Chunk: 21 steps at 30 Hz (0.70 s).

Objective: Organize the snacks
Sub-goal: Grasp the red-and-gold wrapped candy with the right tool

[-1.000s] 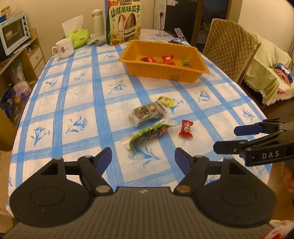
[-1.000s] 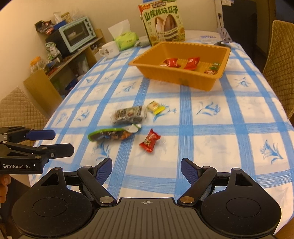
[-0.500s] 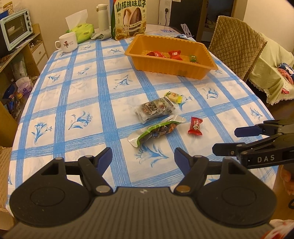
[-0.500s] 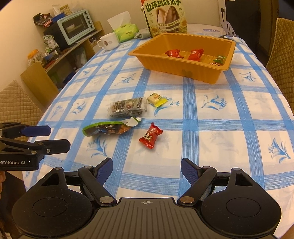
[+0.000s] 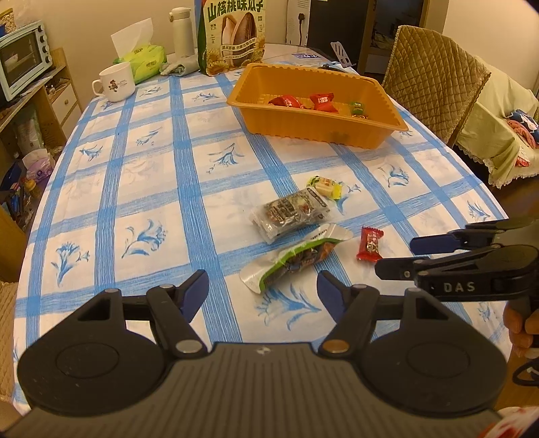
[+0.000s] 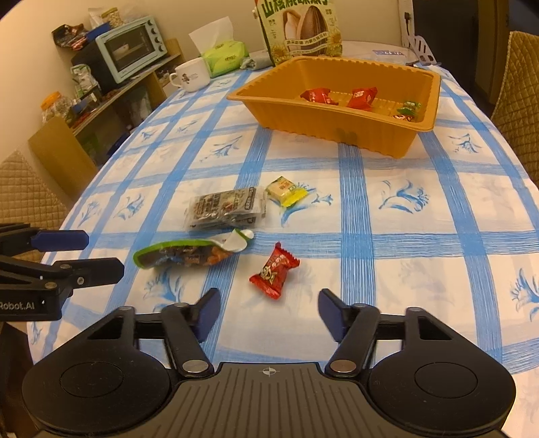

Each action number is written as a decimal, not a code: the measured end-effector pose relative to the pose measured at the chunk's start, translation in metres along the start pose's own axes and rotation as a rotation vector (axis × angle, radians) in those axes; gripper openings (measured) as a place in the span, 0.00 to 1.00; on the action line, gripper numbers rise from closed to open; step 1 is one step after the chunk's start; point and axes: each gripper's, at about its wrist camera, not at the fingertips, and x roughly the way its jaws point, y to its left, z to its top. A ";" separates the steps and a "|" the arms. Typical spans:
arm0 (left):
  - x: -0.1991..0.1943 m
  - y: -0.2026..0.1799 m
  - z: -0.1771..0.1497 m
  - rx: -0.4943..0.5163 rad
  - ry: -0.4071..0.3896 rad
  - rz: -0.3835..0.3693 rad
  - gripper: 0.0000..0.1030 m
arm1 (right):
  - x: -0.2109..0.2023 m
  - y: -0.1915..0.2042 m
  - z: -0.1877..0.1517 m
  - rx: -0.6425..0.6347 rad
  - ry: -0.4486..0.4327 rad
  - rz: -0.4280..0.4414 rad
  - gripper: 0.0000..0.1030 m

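Note:
Several loose snacks lie on the blue-checked tablecloth: a green-edged packet (image 5: 296, 257) (image 6: 188, 254), a grey packet (image 5: 289, 214) (image 6: 225, 209), a yellow candy (image 5: 325, 185) (image 6: 286, 190) and a red candy (image 5: 369, 243) (image 6: 274, 271). An orange tray (image 5: 330, 131) (image 6: 323, 124) further back holds two red snacks and a green one. My left gripper (image 5: 262, 289) is open, just short of the green-edged packet. My right gripper (image 6: 267, 305) is open, just short of the red candy. Each gripper shows in the other's view, the right (image 5: 404, 256) and the left (image 6: 101, 256).
A sunflower-seed bag (image 5: 232, 33), a white mug (image 5: 116, 82), a tissue pack (image 5: 141, 60) and a white bottle (image 5: 182, 32) stand at the far end. Quilted chairs (image 5: 431, 87) flank the table's right side. A shelf with a toaster oven (image 6: 129, 50) is on the left.
Both grippers have moved forward and lower over the table, closer to the loose snacks. Both stay open. The snacks have not moved.

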 end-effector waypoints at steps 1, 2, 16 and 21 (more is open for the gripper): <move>0.002 0.000 0.001 0.003 -0.001 -0.002 0.67 | 0.003 -0.001 0.001 0.006 0.002 -0.001 0.54; 0.003 0.001 0.003 0.005 -0.001 -0.002 0.67 | 0.005 -0.001 0.003 0.013 0.005 -0.004 0.52; 0.018 0.007 0.014 0.019 0.009 -0.020 0.66 | 0.030 -0.001 0.015 0.045 0.008 -0.034 0.30; 0.021 0.009 0.017 0.025 0.008 -0.029 0.66 | 0.035 0.001 0.017 0.030 0.006 -0.051 0.25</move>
